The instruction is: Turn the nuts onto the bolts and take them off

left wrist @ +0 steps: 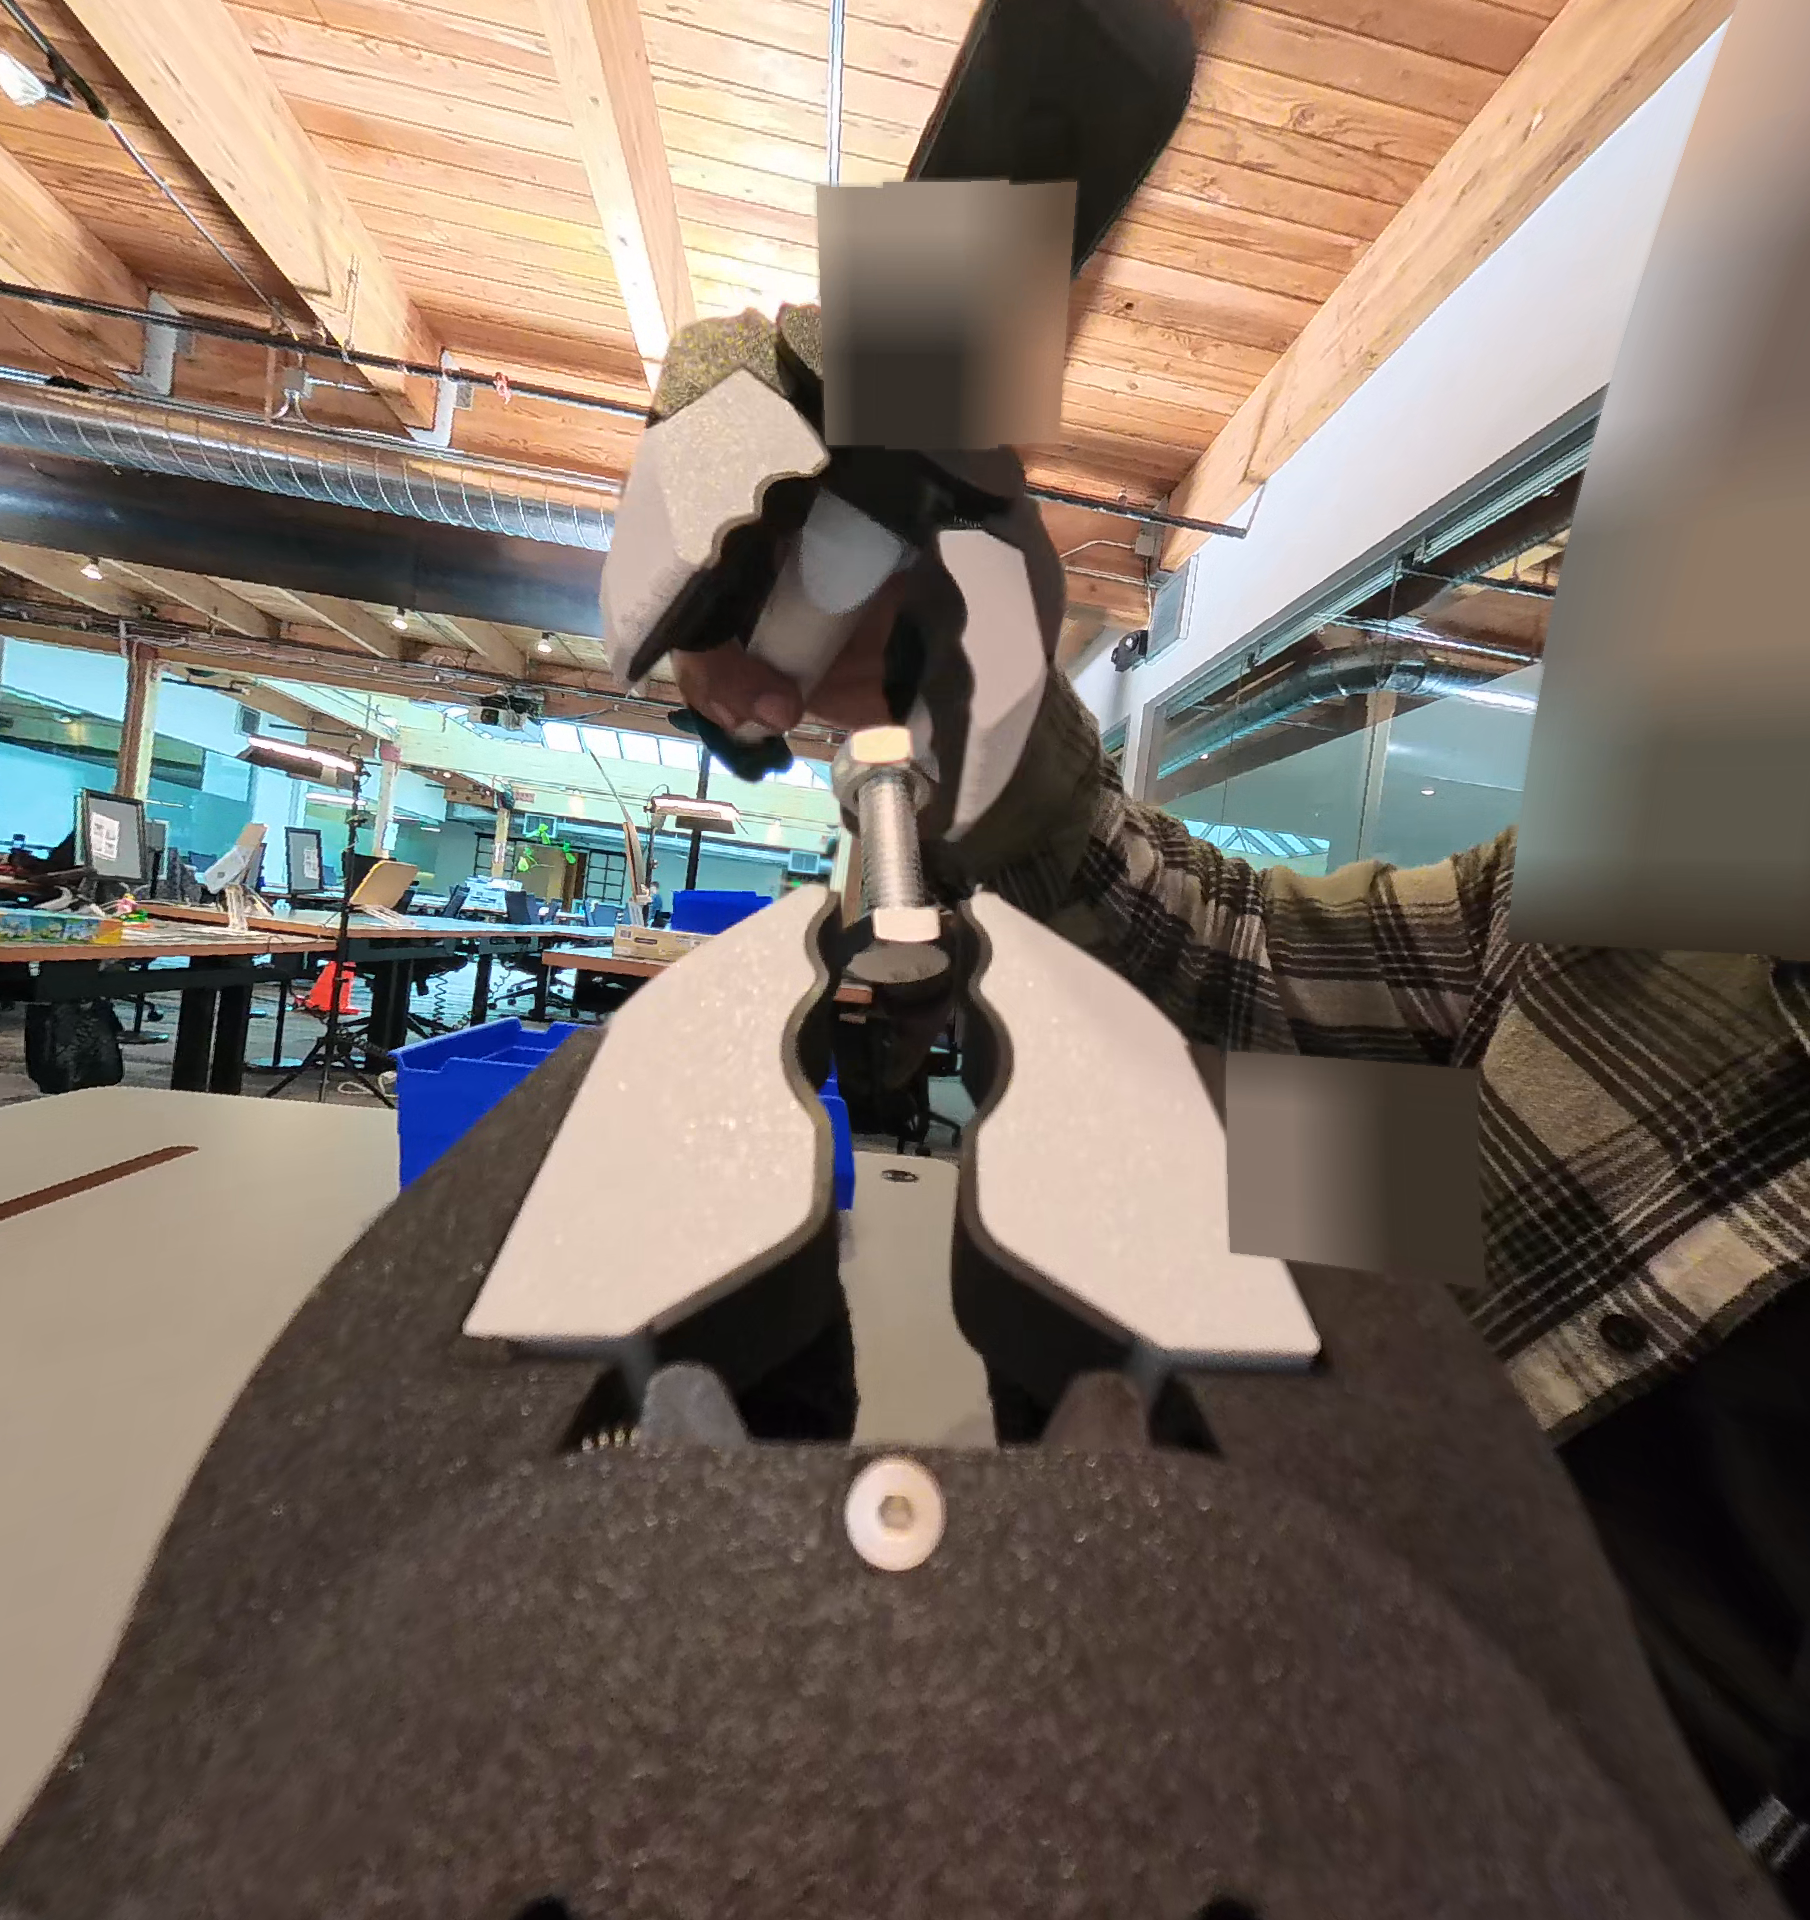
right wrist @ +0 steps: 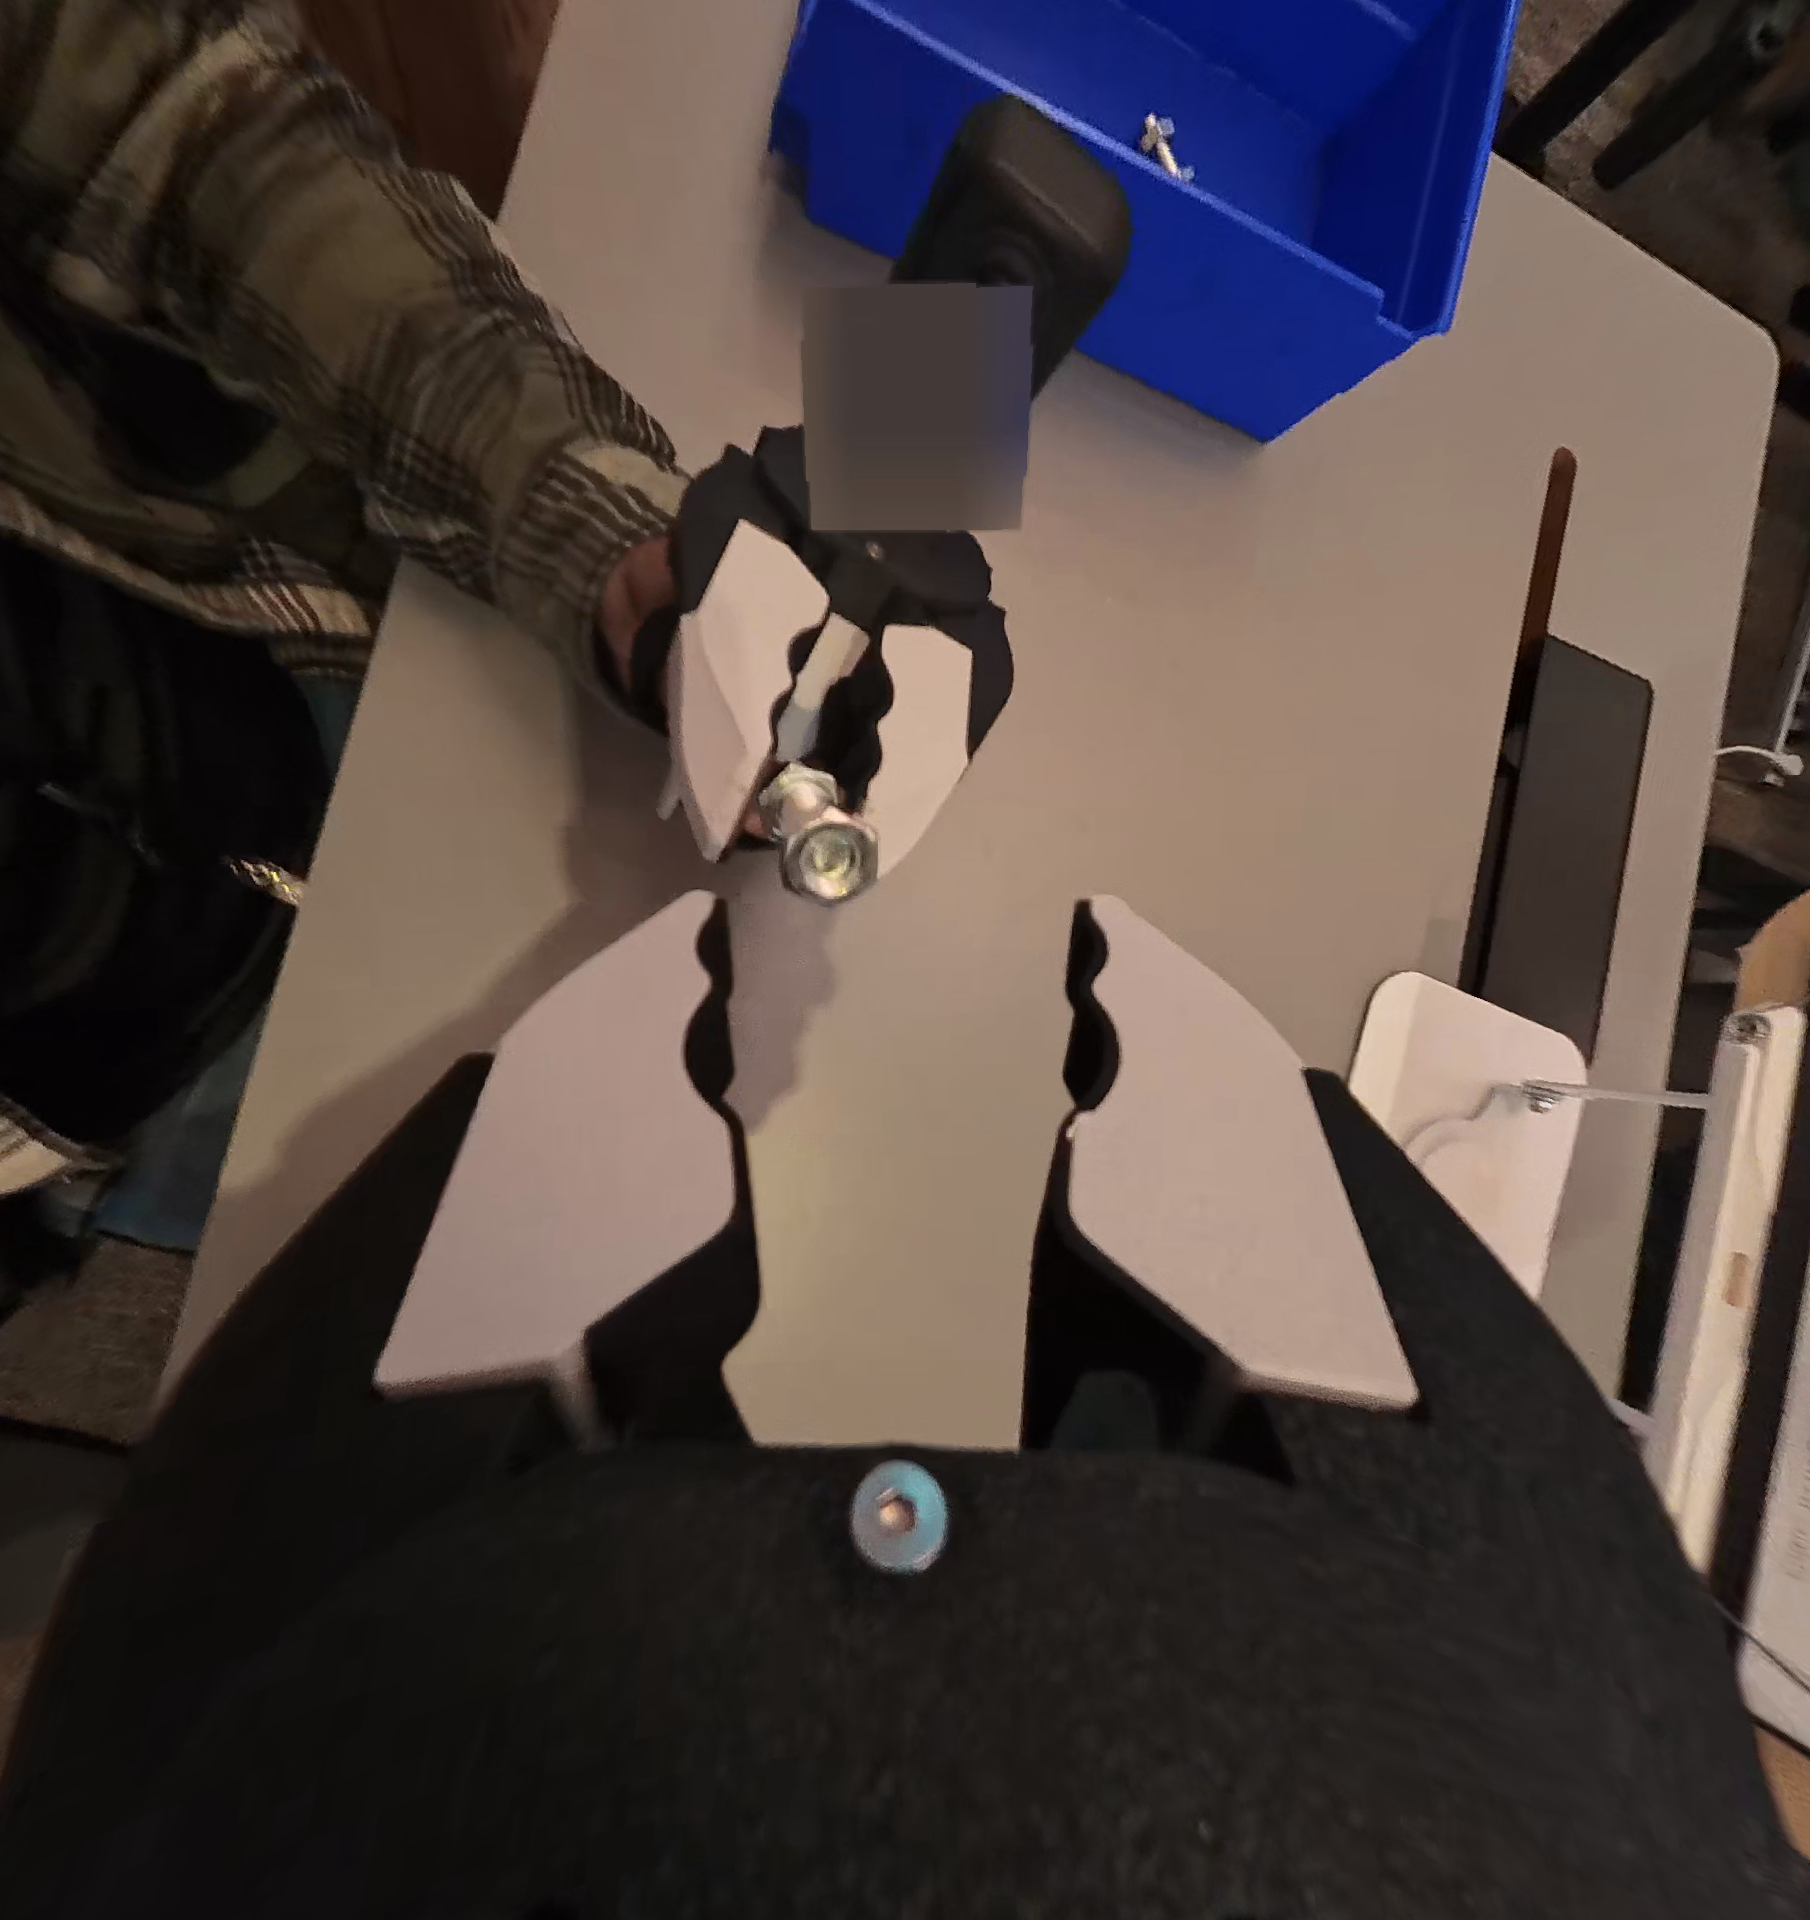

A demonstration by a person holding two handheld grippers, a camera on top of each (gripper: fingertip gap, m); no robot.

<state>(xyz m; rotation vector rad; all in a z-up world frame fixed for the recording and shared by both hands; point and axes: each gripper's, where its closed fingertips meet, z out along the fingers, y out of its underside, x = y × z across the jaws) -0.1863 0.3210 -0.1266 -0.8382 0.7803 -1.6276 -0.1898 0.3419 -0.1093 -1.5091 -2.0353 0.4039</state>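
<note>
A silver bolt [left wrist: 888, 831] stands up from my left gripper [left wrist: 896, 914], which is shut on the hex end [left wrist: 906, 923] at its bottom. A nut [left wrist: 880, 750] with a washer sits at the bolt's top end. My right gripper [left wrist: 802, 727] hangs over it, open, with one finger [left wrist: 994, 665] beside the nut. In the right wrist view my right gripper [right wrist: 896, 914] is open and empty just short of the nut [right wrist: 828, 860], which faces the camera. The left gripper [right wrist: 807, 826] holds the bolt above the grey table [right wrist: 1244, 675].
A blue bin [right wrist: 1244, 260] stands at the table's far edge with another bolt [right wrist: 1161, 145] in it. The bin also shows in the left wrist view [left wrist: 465, 1091]. A white bracket [right wrist: 1452, 1091], a black panel [right wrist: 1566, 831] and a cardboard box stand at the right. A plaid sleeve [right wrist: 309, 364] is at the left.
</note>
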